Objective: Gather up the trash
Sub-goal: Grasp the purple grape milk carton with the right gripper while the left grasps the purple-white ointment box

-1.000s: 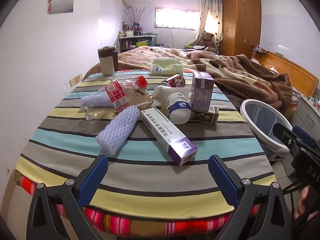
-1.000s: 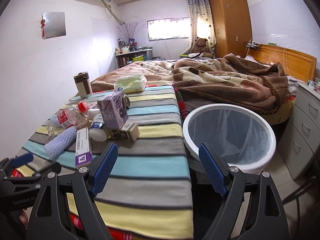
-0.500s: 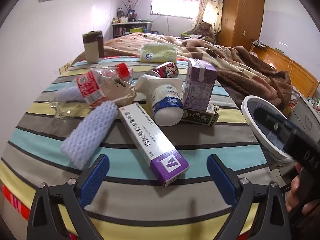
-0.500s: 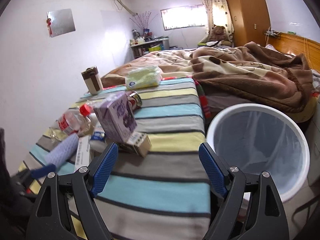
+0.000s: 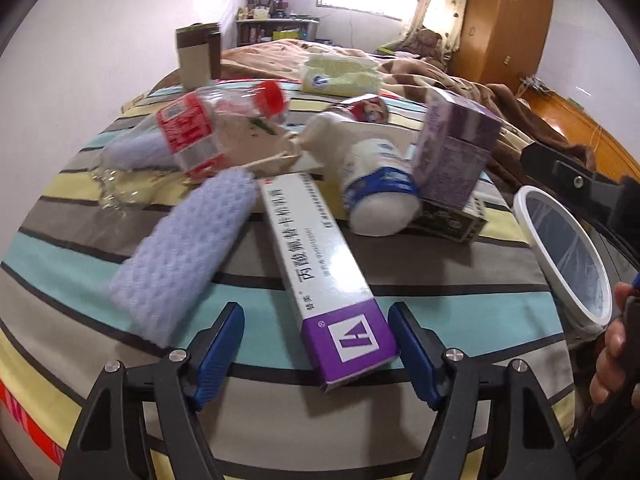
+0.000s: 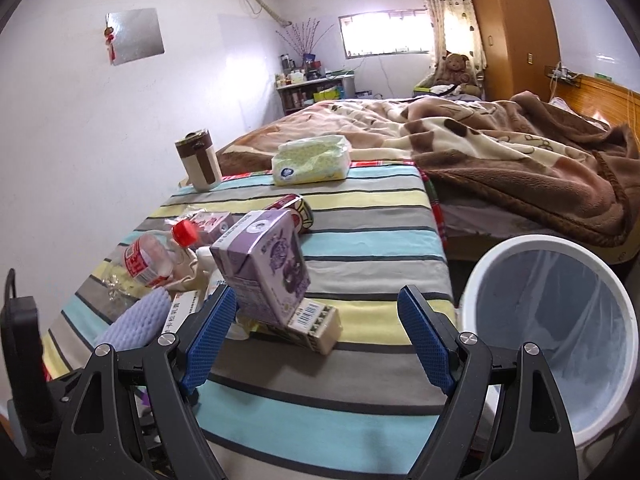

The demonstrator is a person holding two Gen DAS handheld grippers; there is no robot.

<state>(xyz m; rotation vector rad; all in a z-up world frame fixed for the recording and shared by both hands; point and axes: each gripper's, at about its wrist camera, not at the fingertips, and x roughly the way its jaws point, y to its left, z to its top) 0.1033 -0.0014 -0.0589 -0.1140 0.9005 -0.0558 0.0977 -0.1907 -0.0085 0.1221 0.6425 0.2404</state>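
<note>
Striped tabletop [image 6: 360,240]: near strip and right half bare, open to passage from the front edge.

Obstacles, 1 cluster on the left half:
- long white-and-purple box [image 5: 324,264], its purple end between the closing blue pads of the left gripper [image 5: 316,344], not yet touched by them;
- lavender foam sleeve [image 5: 180,256] just left of it;
- crushed bottle [image 5: 192,136], white jar [image 5: 376,188], purple carton [image 6: 264,264] leaning on a small flat box [image 6: 316,322], packed close behind.

Far edge: tissue pack [image 6: 310,160], brown cup [image 6: 198,164].

White bin [image 6: 560,320] beside the table's right edge, mouth unobstructed.
</note>
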